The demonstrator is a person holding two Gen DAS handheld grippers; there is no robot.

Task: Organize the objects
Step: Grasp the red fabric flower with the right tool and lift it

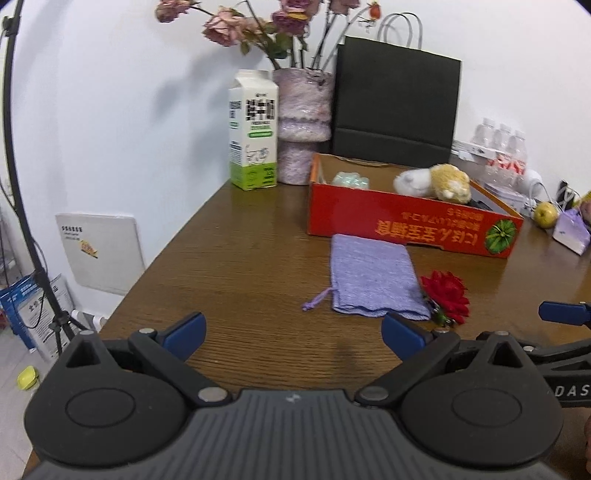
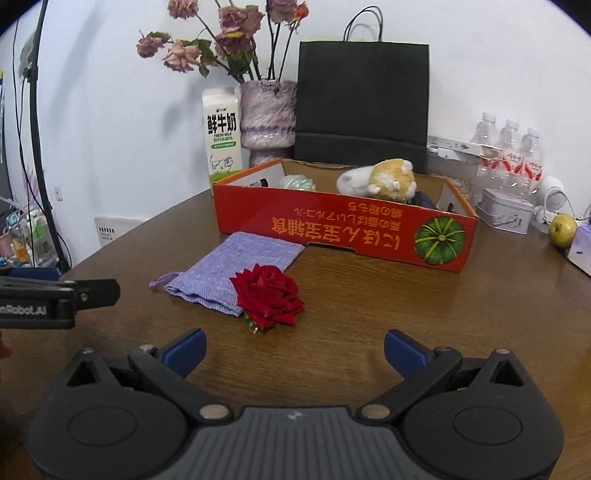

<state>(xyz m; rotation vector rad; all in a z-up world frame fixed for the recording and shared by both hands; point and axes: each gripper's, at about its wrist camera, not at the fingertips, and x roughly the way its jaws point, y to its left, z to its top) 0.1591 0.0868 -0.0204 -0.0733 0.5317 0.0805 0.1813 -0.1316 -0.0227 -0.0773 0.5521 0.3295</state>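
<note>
Both grippers hover low over the brown desk, the left gripper and the right gripper each spread wide and empty. Ahead of them a lilac pouch lies flat with a red rose touching its corner, just before the red box holding a plush toy.

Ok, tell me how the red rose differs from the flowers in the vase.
The red rose is bright and full; the flowers in the vase look faded pink and wilted. The rose lies on the table against the purple pouch; the flowers stand on long stems. Both look like roses.
</note>
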